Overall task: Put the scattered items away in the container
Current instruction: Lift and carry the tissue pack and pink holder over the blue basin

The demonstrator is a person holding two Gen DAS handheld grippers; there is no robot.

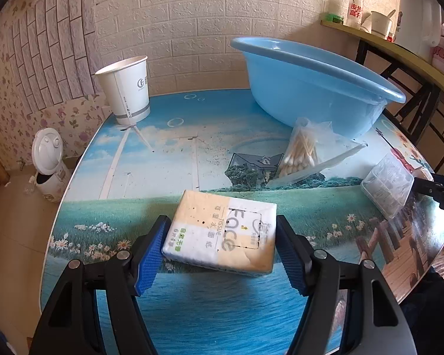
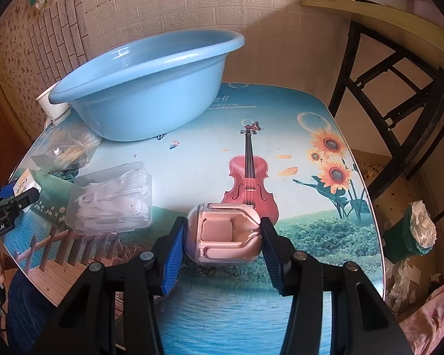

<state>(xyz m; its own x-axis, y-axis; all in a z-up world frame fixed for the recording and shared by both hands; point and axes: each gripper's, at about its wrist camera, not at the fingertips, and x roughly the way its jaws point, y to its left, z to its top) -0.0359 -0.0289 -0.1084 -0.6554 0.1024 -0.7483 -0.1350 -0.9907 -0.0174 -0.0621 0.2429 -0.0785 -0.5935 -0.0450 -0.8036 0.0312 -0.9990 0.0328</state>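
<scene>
A tissue pack (image 1: 222,236), yellow and white, sits tilted between the blue pads of my left gripper (image 1: 222,224), which is shut on its two sides just above the picture-printed table (image 1: 192,304). My right gripper (image 2: 223,223) is shut on a pink earbud case (image 2: 225,236) with a clear lid, low over the table. The blue basin (image 1: 310,88) (image 2: 151,88) stands at the back. In front of it lie a bag of cotton swabs (image 1: 302,153) (image 2: 71,148) and a clear box of floss picks (image 1: 387,183) (image 2: 112,198).
A white paper cup (image 1: 127,88) (image 2: 51,106) stands at the table's back left. A shelf (image 1: 384,41) on a black frame with a bottle and a kettle is at the right. A white bin (image 1: 48,165) and a green bin (image 2: 411,236) are on the floor.
</scene>
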